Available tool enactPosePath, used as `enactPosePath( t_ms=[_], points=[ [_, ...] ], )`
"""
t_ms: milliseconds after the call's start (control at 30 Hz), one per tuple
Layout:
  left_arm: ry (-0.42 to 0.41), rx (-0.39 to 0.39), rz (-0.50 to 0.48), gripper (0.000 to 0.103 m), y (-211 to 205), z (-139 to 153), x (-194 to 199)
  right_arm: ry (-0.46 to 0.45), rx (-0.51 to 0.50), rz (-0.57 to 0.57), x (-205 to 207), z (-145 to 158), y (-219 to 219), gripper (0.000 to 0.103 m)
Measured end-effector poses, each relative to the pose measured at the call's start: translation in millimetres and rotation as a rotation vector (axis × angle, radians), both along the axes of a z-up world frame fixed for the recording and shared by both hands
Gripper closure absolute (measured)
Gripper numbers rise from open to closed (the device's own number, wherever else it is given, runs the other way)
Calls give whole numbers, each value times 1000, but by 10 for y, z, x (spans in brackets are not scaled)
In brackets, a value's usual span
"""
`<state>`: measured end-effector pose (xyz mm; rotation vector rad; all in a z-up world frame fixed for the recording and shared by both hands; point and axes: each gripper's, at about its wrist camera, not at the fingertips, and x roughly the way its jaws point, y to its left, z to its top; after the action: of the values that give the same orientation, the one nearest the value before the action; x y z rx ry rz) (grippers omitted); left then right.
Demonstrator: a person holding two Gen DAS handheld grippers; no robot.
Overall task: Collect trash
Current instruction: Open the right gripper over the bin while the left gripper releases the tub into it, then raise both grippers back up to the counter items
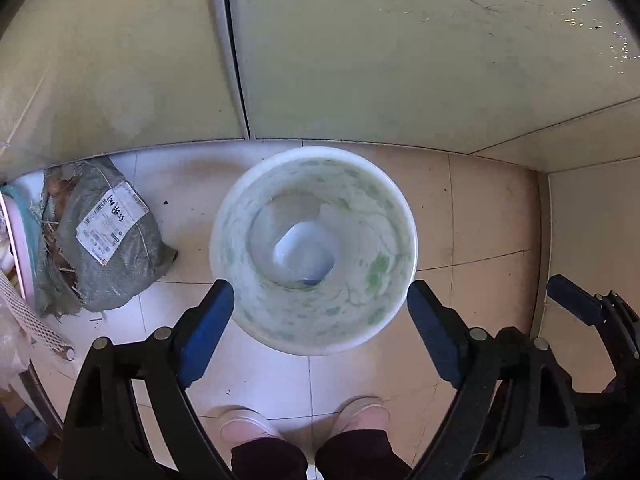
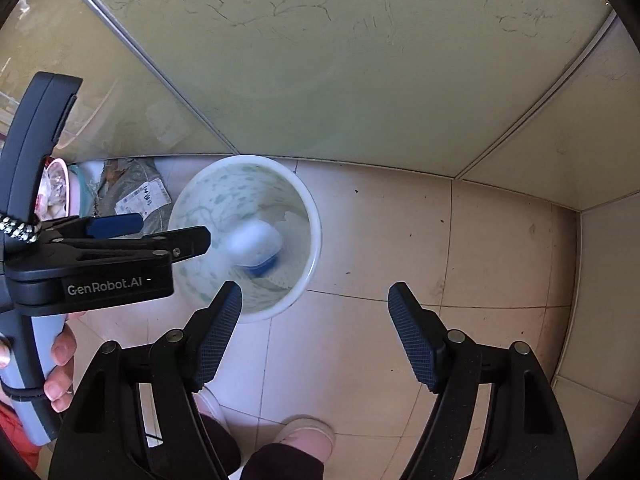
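A white plastic bin (image 1: 384,204) with green speckles stands on the tiled floor against a glass door; it also shows in the right wrist view (image 2: 308,208). A white and blue piece of trash (image 1: 306,254) is inside the bin, blurred in the right wrist view (image 2: 256,246). My left gripper (image 1: 320,316) is open and empty, straight above the bin's near rim. My right gripper (image 2: 314,332) is open and empty, above the floor just right of the bin. The left gripper also shows in the right wrist view (image 2: 160,232), over the bin's left side.
A grey woven sack (image 1: 116,240) with a barcode label lies left of the bin. A pink basin (image 2: 60,188) with clutter sits further left. The person's pink slippers (image 1: 364,416) are on the floor below. A wall corner (image 2: 576,208) closes the right side.
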<state>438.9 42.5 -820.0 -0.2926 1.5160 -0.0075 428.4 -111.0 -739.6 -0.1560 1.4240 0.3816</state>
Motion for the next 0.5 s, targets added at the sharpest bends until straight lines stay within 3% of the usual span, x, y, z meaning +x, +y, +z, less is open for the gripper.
enactPosePath(
  t_ms=[233, 367, 500],
  points=[
    [-40, 19, 49, 15, 148, 381, -92, 5, 9, -11, -62, 234, 32, 30],
    [-61, 19, 64, 15, 238, 847, -192, 0, 14, -18, -86, 640, 54, 30],
    [-93, 52, 48, 15, 278, 1515, -284, -16, 18, -17, -95, 1205, 70, 30]
  ],
)
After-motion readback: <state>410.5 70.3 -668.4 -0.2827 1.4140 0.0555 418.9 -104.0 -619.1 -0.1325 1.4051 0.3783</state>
